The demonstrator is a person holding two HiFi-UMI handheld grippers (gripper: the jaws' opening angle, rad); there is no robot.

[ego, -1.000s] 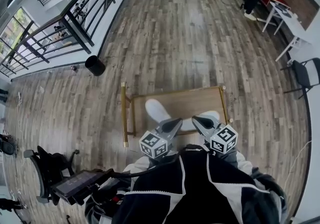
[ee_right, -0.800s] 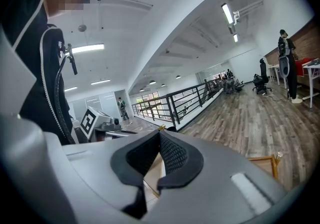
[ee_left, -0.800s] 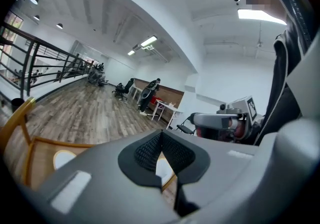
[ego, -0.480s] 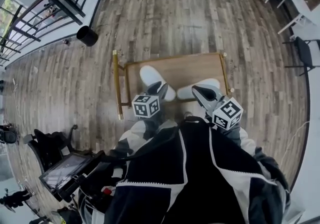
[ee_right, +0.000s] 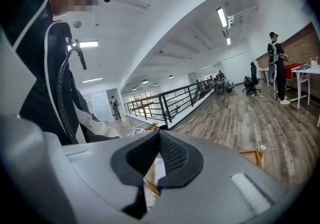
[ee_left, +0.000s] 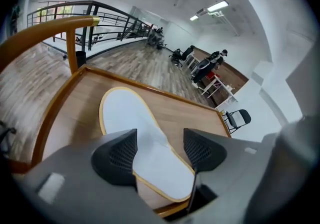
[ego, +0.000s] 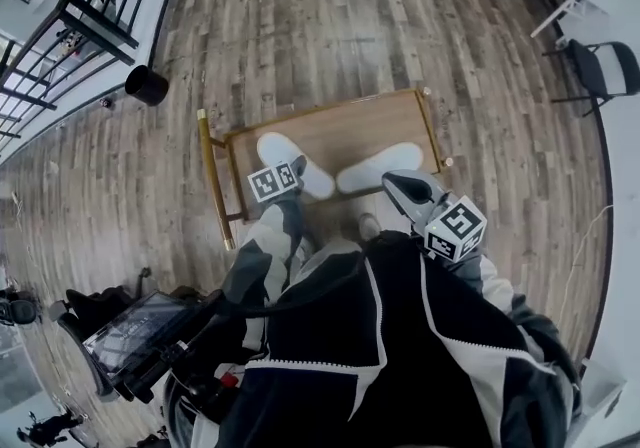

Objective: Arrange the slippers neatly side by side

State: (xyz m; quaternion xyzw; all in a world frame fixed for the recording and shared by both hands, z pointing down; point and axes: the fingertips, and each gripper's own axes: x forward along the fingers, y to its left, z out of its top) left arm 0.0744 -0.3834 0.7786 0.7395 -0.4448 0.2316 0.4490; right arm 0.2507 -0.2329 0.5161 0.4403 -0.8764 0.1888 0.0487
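The left gripper (ee_left: 159,144) has just spread its fingers wide, a white slipper (ee_left: 127,118) between them mid-frame; the right gripper (ee_right: 159,138) has its fingers pressed together.

Wood-plank floor (ego: 330,26), black railing (ego: 95,21)

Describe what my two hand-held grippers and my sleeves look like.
The left hand-held gripper and right hand-held gripper have light grey bodies and black, rounded pads with a dotted mesh texture. Each carries a white marker cube printed with black squares. The sleeves are grey and white; the jacket is black with white piping.
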